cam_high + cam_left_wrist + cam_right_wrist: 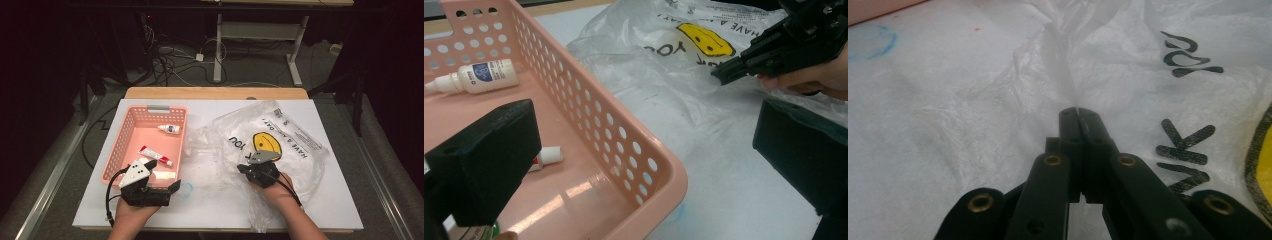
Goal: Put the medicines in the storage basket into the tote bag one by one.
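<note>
A crumpled clear plastic bag [280, 135] with a yellow smiley face and black lettering lies on the right half of the white table top. My right gripper [241, 168] rests on its left part, jaws shut and pinching a raised fold of the film [1060, 60] at the tips [1079, 112]. My left gripper [162, 180] is open at the near right corner of a pink perforated basket [116, 145]. One jaw is inside the basket and the other is outside it, straddling the corner wall [664, 170]. The right gripper [719, 75] also appears far off in the left gripper view.
Inside the basket lie a small white dropper bottle [170, 129] with a blue label and a red-and-white tube [155, 155]. A faint blue ring [186, 189] is drawn on the table between the grippers. Beyond the table stand desk legs and cables on the floor.
</note>
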Demonstrator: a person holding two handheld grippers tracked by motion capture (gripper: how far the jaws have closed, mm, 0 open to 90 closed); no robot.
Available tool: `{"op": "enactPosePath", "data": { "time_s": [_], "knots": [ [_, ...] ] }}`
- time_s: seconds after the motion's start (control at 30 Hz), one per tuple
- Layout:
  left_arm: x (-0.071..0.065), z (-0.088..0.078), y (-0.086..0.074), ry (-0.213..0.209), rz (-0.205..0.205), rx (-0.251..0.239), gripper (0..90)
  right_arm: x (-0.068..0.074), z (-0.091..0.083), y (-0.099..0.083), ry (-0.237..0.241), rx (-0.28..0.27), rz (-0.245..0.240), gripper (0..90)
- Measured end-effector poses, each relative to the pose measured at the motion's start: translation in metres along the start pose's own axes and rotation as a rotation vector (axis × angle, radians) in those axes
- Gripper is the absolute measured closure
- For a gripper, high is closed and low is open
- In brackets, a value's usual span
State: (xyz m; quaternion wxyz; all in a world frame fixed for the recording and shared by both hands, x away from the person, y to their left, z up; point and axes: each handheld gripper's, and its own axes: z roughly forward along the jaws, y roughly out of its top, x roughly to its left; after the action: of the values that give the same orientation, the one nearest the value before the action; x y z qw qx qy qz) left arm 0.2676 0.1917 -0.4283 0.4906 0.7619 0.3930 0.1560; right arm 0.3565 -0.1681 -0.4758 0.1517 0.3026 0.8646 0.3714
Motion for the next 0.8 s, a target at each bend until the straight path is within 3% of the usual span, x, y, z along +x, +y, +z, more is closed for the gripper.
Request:
{"op": "enactPosePath", "data": {
  "time_s": [0.17,0.3,0.57,0.8],
  "knots": [
    [0.0,0.0,0.0,0.0,0.003,-0.004,0.0,-0.006,-0.004,-0.003,-0.029,-0.028,0.026,90.0],
    [0.0,0.002,-0.001,0.0,0.007,0.001,0.0,-0.015,-0.013,-0.004,-0.076,-0.088,0.068,90.0],
    [0.002,0.003,-0.002,-0.002,0.001,-0.003,0.0,-0.029,-0.026,-0.006,-0.129,-0.159,0.132,90.0],
    [0.004,0.003,-0.003,-0.002,-0.009,-0.006,0.0,-0.038,-0.042,-0.008,-0.114,-0.242,0.164,90.0]
  ]
}}
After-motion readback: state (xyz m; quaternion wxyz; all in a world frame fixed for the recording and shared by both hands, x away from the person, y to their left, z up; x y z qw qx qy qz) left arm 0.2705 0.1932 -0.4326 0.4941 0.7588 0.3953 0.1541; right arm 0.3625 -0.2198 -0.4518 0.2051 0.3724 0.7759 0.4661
